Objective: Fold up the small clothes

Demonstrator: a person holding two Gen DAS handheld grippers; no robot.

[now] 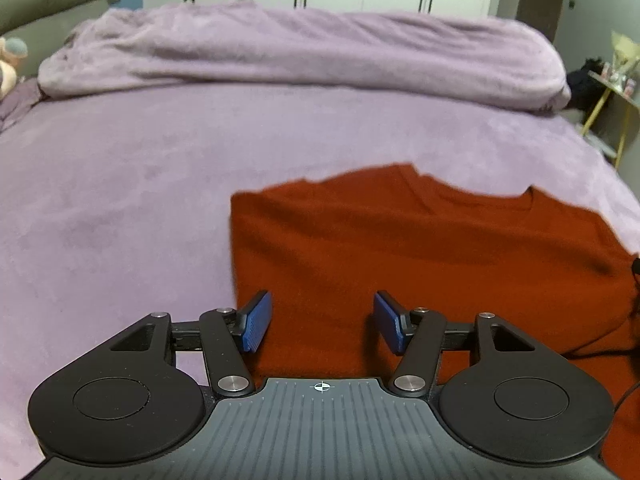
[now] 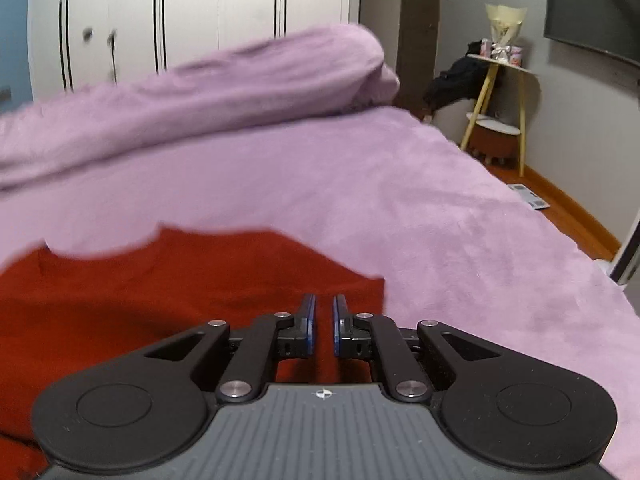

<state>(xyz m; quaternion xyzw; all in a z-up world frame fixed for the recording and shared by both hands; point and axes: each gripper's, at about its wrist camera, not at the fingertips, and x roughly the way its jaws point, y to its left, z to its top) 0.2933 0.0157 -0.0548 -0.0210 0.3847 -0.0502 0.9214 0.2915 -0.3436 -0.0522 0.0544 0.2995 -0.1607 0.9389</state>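
Observation:
A red shirt (image 1: 420, 248) lies flat on the lilac bed cover, neckline at its far edge. My left gripper (image 1: 322, 326) is open, its blue pads (image 1: 256, 326) wide apart over the shirt's near left part, holding nothing. In the right wrist view the same shirt (image 2: 160, 292) fills the lower left. My right gripper (image 2: 323, 326) hovers over the shirt's right side, its fingers (image 2: 308, 324) nearly together with a narrow gap and no cloth between them.
The bed (image 1: 120, 200) is covered in lilac plush, with a rolled lilac blanket (image 1: 300, 52) across its far side. White wardrobes (image 2: 180, 12) stand behind. A small yellow-legged side table (image 2: 500, 92) stands right of the bed, above a wooden floor (image 2: 560, 208).

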